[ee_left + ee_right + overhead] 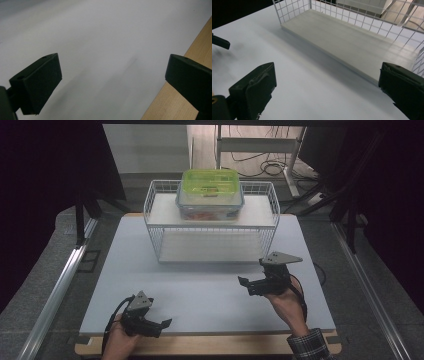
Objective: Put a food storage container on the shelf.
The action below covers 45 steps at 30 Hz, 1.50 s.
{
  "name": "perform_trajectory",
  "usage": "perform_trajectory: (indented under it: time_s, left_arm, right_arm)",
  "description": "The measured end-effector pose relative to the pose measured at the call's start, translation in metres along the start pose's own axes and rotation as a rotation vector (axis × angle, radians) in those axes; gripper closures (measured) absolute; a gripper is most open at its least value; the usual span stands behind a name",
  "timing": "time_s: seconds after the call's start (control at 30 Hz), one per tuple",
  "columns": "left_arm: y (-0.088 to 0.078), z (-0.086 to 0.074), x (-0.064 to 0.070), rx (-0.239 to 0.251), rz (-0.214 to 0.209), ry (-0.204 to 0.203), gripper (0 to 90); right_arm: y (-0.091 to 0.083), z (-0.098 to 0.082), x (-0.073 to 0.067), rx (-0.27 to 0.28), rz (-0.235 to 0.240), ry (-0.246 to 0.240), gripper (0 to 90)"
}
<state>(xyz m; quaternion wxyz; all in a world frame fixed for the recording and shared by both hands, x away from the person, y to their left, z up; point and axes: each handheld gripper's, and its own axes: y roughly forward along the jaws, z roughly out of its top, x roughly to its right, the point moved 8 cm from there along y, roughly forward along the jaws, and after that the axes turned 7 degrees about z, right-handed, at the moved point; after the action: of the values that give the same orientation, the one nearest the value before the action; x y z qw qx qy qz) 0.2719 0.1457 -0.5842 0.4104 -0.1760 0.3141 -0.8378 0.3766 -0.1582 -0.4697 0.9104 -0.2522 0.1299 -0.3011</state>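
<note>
Clear plastic food box with lime-green lid [210, 194] sits on the upper shelf of the white wire rack [159, 220], at the far middle of the white table mat [200, 290]. Its long axis runs left to right, broadside to the person.

Right gripper [255, 285] hovers over the mat just near of the rack's right end, jaws spread wide, nothing between them. In the right gripper view [325, 92] it looks onto the rack's bare lower shelf [352, 45]. The box lies far and a little left of it, and higher.

Left gripper [160, 324] is at the near left edge of the mat, jaws spread and empty; left gripper view [112, 85] shows mat and the wooden table edge [185, 82].

Judgement: the right gripper is clearly the nearer to the box. A reach would go forward, up and slightly left, clearing the rack's front wire rim before closing on a short end or lid edge.
</note>
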Motion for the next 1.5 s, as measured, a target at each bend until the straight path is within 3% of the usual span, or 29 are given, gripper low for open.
perform_trajectory:
  time_s: [0.13, 0.33, 0.8, 1.2, 1.5]
  left_arm:
    - [0.0, 0.0, 0.001, 0.0, -0.002, 0.002, 0.8]
    - [0.0, 0.0, 0.001, 0.005, 0.002, 0.006, 0.8]
    - [0.0, 0.001, 0.001, 0.011, 0.006, 0.003, 0.8]
    - [0.001, 0.001, 0.003, 0.013, 0.006, 0.022, 0.9]
    - [0.001, 0.001, 0.003, 0.016, 0.005, 0.023, 0.9]
  right_arm:
    - [-0.001, -0.005, -0.001, -0.011, 0.003, 0.014, 1.7]
    - [-0.004, -0.011, -0.003, -0.02, -0.008, -0.005, 1.7]
    - [-0.024, -0.026, -0.005, -0.025, -0.044, -0.015, 1.6]
    - [-0.035, -0.043, 0.0, -0.046, -0.071, 0.007, 1.6]
    - [-0.04, -0.054, 0.003, -0.052, -0.13, -0.013, 0.0]
